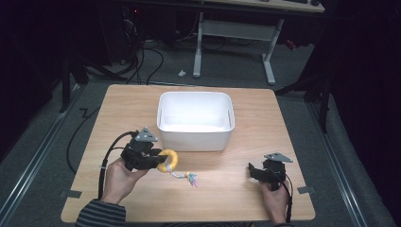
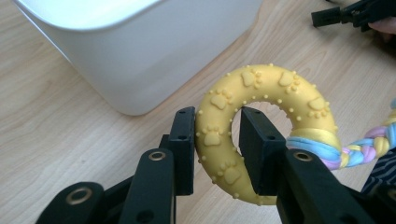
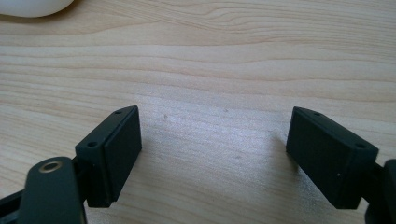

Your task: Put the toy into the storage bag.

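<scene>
left gripper (image 2: 217,149): jaws clamped across yellow ring toy (image 2: 261,116), just beside white bin (image 2: 140,60). right gripper (image 3: 212,156): jaws wide apart, empty, over wooden table (image 3: 210,70).

Light wood tabletop (image 1: 265,118), square, pale grain. Grey carpeted floor (image 1: 227,71) around it. Second desk behind: white legs (image 1: 268,61), crossbar between them. Dark cables (image 1: 151,61) trail on floor at back left. Small white scrap (image 1: 181,73) on floor near left desk leg. Grey tape tabs (image 1: 70,194) at tabletop's near corners. Surroundings dark.
</scene>
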`<state>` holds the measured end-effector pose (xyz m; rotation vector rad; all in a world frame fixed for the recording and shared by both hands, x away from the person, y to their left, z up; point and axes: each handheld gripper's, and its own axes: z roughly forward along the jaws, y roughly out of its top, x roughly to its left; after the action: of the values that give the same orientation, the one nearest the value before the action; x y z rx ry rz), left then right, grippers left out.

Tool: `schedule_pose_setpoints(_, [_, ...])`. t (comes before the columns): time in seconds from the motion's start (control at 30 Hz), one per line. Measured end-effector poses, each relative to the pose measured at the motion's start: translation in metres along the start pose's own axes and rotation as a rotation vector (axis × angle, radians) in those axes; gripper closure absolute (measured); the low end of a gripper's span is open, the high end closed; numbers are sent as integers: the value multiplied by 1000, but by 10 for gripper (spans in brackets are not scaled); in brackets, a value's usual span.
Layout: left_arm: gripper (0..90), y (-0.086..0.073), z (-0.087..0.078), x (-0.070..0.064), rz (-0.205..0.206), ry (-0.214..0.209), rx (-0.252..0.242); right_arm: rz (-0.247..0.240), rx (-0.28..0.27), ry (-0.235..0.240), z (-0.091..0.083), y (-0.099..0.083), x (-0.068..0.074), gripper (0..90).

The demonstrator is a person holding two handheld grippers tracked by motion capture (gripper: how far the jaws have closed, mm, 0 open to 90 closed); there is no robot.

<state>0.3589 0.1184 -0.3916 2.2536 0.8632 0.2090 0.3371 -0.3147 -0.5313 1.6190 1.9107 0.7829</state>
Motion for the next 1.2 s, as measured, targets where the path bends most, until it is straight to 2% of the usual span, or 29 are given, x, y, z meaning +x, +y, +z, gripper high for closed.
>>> schedule_pose_setpoints(0.1, [671,4,-5,2,-11,-10,-12,0,0,0,0,0,0,181])
schedule_pose_setpoints(0.37, [670,25,-13,7,-7,-8,-17,0,0,0,0,0,0,181])
schedule_pose_setpoints(0.5, [670,36,-15,12,-28,-35,-30,0,0,0,0,0,0,181])
schedule_pose_setpoints(0.8, [670,60,-15,15,-25,-23,-15,0,0,0,0,0,0,181])
schedule_pose_setpoints(0.93, [670,70,-16,18,-35,-18,-9,0,0,0,0,0,0,181])
schedule_pose_setpoints(1.07, [671,78,-16,22,-40,14,6,-1,0,1,0,0,0,181])
schedule_pose_setpoints(1.2, [671,87,-18,26,-63,14,-9,-7,1,2,0,0,0,181])
